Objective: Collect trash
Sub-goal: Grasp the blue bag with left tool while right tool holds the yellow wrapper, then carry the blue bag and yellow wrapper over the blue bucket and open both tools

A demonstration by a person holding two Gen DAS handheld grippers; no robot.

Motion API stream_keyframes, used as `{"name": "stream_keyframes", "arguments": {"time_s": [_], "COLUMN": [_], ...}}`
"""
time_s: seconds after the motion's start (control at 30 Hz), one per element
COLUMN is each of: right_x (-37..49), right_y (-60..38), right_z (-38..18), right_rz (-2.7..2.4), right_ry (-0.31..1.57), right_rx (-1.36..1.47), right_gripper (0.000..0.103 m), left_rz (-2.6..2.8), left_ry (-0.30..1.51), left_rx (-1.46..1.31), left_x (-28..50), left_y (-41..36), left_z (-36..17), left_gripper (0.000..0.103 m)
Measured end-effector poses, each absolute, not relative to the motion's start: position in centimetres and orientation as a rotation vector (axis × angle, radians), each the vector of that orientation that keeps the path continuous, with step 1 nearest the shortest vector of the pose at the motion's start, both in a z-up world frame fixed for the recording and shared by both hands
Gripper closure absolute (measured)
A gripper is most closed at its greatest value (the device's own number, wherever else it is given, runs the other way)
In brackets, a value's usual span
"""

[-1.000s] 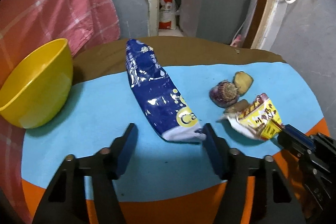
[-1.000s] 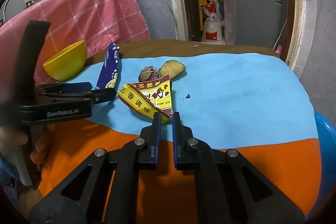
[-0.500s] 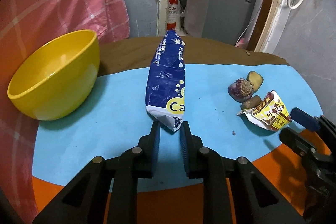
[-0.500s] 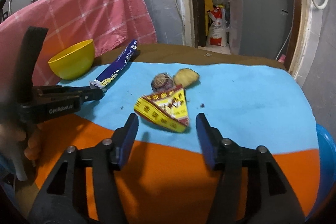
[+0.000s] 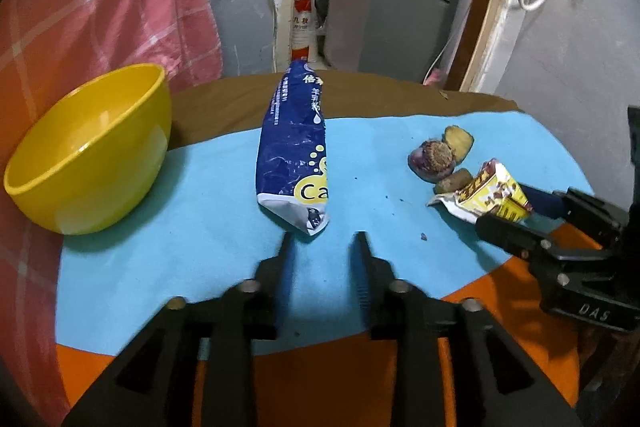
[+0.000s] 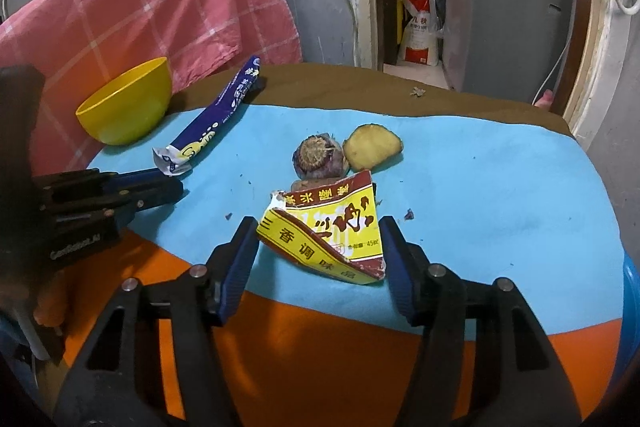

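Note:
A long blue snack bag (image 5: 294, 151) lies on the light-blue mat, pointing away from me; it also shows in the right wrist view (image 6: 216, 121). My left gripper (image 5: 323, 241) is open, its fingertips just short of the bag's near end. A torn yellow-and-red seasoning packet (image 6: 328, 231) lies at the mat's front; it also shows in the left wrist view (image 5: 486, 193). My right gripper (image 6: 318, 227) is open, one finger on each side of the packet. Vegetable scraps (image 6: 320, 157) lie just behind the packet, with a yellow slice (image 6: 372, 147).
A yellow bowl (image 5: 88, 151) stands at the left on the mat, also seen in the right wrist view (image 6: 126, 103). A pink checked cloth (image 6: 160, 11) hangs behind it. The table's brown far edge (image 5: 400, 95) faces a doorway with a grey fridge (image 5: 392, 7).
My left gripper, shut half a second ago, has opened at the blue bag's end. My right gripper has moved forward so its open fingers flank the packet.

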State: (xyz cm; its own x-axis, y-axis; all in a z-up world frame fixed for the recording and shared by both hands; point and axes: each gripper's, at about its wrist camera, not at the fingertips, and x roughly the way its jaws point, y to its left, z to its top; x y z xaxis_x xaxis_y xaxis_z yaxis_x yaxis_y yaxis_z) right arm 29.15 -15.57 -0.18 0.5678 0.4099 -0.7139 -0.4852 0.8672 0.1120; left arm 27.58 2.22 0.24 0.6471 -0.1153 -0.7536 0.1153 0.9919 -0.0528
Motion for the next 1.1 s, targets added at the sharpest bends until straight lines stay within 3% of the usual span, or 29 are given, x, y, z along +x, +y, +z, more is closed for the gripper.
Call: {"name": "stream_keyframes", "arguments": {"time_s": [0.07, 0.17, 0.57, 0.67, 0.8, 1.1], "right_x": [29.1, 29.1, 29.0, 28.9, 28.9, 28.2], "right_y": [-15.8, -16.3, -16.7, -16.7, -16.7, -16.8], "right_z": [-0.2, -0.1, -0.1, 0.0, 0.0, 0.0], "right_rz": [0.524, 0.526, 0.54, 0.54, 0.537, 0.537], "right_ry": [0.807, 0.802, 0.797, 0.797, 0.796, 0.781], "right_rx": [-0.09, -0.059, -0.024, -0.019, -0.015, -0.012], "right_gripper": [0.024, 0.024, 0.024, 0.024, 0.024, 0.024], "left_rz": [-0.101, -0.081, -0.029, -0.033, -0.013, -0.042], "left_ry": [0.837, 0.814, 0.873, 0.874, 0.885, 0.873], "left_rx": [0.027, 0.051, 0.057, 0.047, 0.026, 0.022], "left_x": [27.5, 27.7, 31.2, 31.6, 31.7, 30.4], "left_y": [1.9, 1.4, 1.6, 1.7, 2.0, 1.6], "left_z": [0.5, 0.8, -0.2, -0.3, -0.3, -0.1], "left_gripper": [0.053, 0.05, 0.049, 0.05, 0.065, 0.067]}}
